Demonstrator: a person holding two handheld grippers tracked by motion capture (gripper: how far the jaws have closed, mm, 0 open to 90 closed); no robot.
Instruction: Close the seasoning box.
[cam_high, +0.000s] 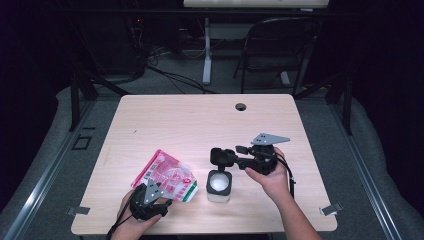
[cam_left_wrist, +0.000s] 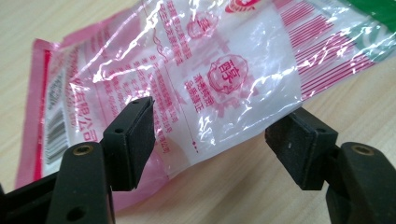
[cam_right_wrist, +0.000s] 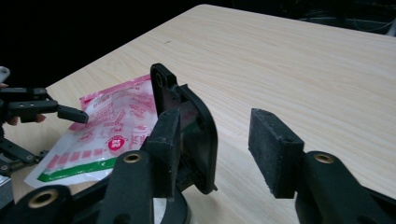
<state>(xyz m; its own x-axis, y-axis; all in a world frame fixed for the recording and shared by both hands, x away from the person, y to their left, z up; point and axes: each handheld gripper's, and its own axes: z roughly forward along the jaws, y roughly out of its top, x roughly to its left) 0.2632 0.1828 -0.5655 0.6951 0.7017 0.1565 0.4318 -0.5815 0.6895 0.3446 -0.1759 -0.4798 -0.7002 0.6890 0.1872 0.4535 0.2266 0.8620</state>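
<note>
Container (cam_high: 219, 186) body cut off behind lid (cam_right_wrist: 189, 128).

Both tongs are matte black plastic w/ blocky rectangular pads. Left tongs (cam_high: 148, 202), lower left of the high view: grey three-cornered plate on top, black cable trailing toward the bottom edge. Right tongs (cam_high: 235, 156), centre-right: same grey plate w/ small holes, black cable looping past the wrist. Forearms bare, no sleeves visible. In both tongs views, brass-coloured screw inserts sit in the arms at the bottom of frame; pads (cam_right_wrist: 273, 149) look rough, foam-like.
</note>
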